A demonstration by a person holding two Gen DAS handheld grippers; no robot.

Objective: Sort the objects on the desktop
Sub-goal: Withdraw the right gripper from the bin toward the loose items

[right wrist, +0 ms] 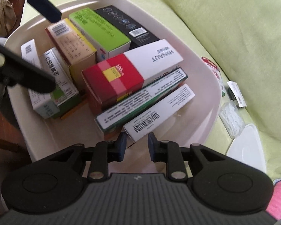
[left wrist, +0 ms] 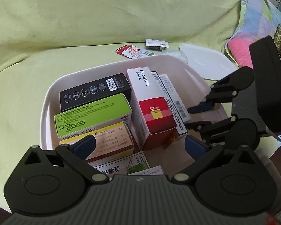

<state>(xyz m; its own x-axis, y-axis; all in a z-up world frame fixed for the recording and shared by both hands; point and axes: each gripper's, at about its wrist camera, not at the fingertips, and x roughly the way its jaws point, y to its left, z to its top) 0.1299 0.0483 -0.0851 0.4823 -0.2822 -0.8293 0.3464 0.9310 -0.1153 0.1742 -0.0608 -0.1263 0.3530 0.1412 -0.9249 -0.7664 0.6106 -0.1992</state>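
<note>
While the left gripper hung wide open over the bin, the black box, green box and HYNAUT box stood packed inside. From the right wrist, the right gripper sat empty, narrowly parted, just beside a white box in the bin; the lid lay outside.

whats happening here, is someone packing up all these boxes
A person with a handheld gripper in each hand is sorting small boxes into a white bin on a green cover. The bin already holds several boxes, including a HYNAUT box. Both the left gripper and right gripper are open over the bin, holding nothing. A red packet and a white lid lie outside it.
</note>
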